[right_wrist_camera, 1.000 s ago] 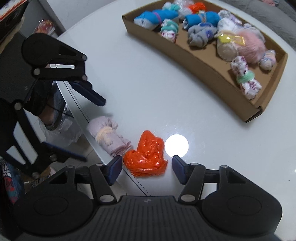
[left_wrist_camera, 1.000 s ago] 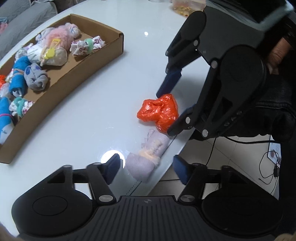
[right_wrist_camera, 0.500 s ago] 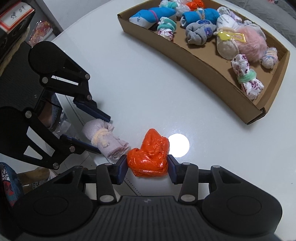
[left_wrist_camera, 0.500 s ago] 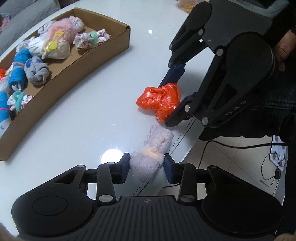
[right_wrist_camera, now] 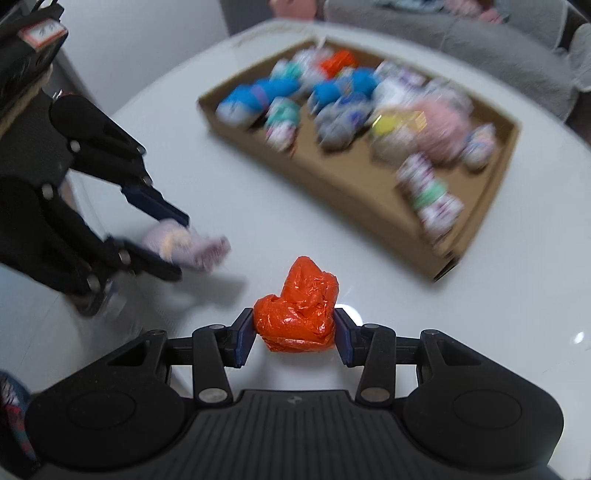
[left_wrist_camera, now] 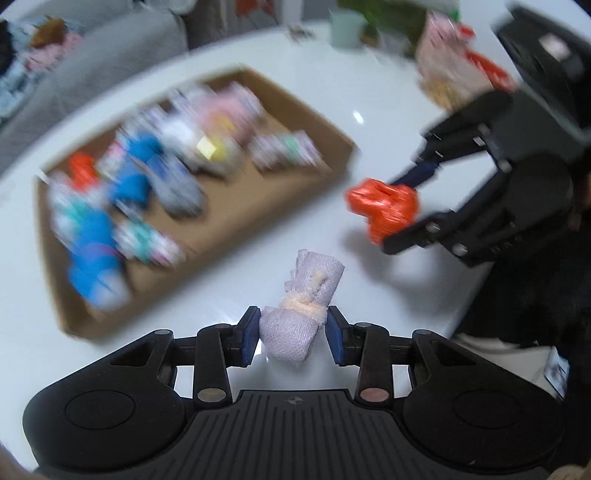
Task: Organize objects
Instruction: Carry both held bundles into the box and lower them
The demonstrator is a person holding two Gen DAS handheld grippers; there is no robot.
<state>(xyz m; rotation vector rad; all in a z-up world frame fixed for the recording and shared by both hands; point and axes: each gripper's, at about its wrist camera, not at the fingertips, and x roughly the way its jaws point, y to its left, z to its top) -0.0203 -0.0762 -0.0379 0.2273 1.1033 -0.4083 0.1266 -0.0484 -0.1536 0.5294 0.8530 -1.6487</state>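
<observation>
The lilac sock roll [left_wrist_camera: 301, 314], tied round its middle with a pale peach band, sits clenched between the blue pads of the left tool [left_wrist_camera: 291, 338], its loose end pointing away toward the cardboard box [left_wrist_camera: 328, 177]. It is lifted off the white table [left_wrist_camera: 229, 280], on the near side of the box and close to its long front wall. The orange plastic bundle [right_wrist_camera: 297, 312] is gripped the same way in the right tool [right_wrist_camera: 293, 334], both pads pressed against its crinkled sides, and it too hangs above the table on the near side of the box. In the left wrist view the orange bundle [left_wrist_camera: 384, 205] shows just off the box's right corner, pinched in the right tool [left_wrist_camera: 410, 206]; in the right wrist view the sock roll [right_wrist_camera: 184, 243] shows well to the left of the box, held in the left tool [right_wrist_camera: 168, 243]. The two held things are near each other but apart. The box itself lies on the table and carries many rolled socks, blurred by motion: blue ones [right_wrist_camera: 258, 98], a grey one [right_wrist_camera: 341, 122], a fluffy pink one [right_wrist_camera: 441, 125], white patterned ones with green bands [right_wrist_camera: 428, 195] and a small orange piece [right_wrist_camera: 338, 61] at the far side. Beyond the box, past the table's edge, stands a grey sofa [right_wrist_camera: 461, 33].
</observation>
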